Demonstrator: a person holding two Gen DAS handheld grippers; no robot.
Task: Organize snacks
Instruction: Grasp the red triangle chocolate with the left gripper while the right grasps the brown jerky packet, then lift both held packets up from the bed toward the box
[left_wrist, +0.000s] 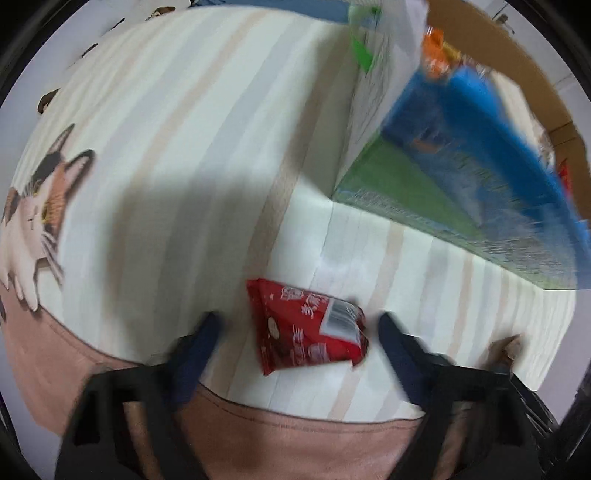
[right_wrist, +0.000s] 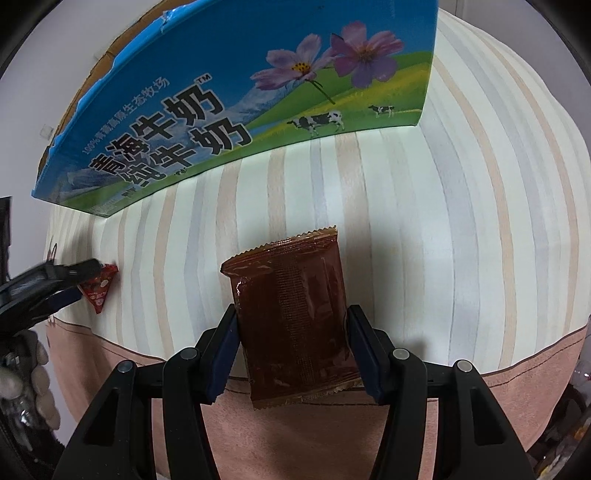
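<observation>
A small red triangular snack packet (left_wrist: 306, 326) lies on the striped cloth between the open fingers of my left gripper (left_wrist: 299, 323); no finger touches it. It also shows at the far left of the right wrist view (right_wrist: 99, 288), beside the left gripper's fingers (right_wrist: 74, 275). My right gripper (right_wrist: 291, 325) has its pads against both sides of a brown snack pouch (right_wrist: 291, 317) and is shut on it. A blue and green milk carton box (right_wrist: 236, 99) stands behind; in the left wrist view (left_wrist: 461, 166) it holds several snacks.
A striped tablecloth (right_wrist: 443, 240) with a pink border (right_wrist: 332, 435) covers the surface. A printed cat (left_wrist: 40, 206) is on the cloth at the left. The box flap (left_wrist: 491, 40) is brown cardboard inside.
</observation>
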